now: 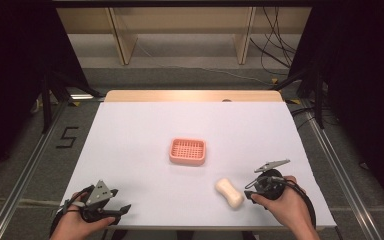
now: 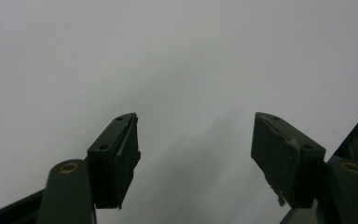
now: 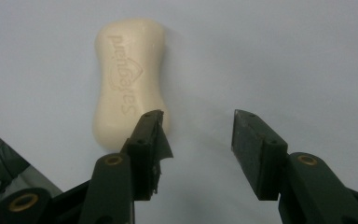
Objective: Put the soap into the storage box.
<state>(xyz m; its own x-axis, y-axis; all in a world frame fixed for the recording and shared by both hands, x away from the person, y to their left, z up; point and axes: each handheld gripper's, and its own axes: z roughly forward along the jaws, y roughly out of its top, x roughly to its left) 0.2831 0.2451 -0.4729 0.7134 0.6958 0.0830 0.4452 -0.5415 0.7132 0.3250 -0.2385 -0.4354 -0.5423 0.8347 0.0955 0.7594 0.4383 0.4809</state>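
Soap bar [image 3: 127, 79] lies flat at upper left of the right gripper view, beside the right gripper [image 3: 198, 135], jaws apart and empty; closing now could nudge it aside; left gripper [image 2: 196, 140] gapes, idle.

Left gripper [image 1: 122, 209] and right gripper [image 1: 248, 192] held low, fingers [image 3: 149, 140] apparently parted, gripping nothing.

In the right gripper view, one jaw of your right gripper [image 3: 196, 140] hides the near end of the soap bar [image 3: 126, 74]. From above, your forearms are cut off at the bottom edge. The small dark mark [image 1: 226, 100] at the table's far edge is too small to identify.
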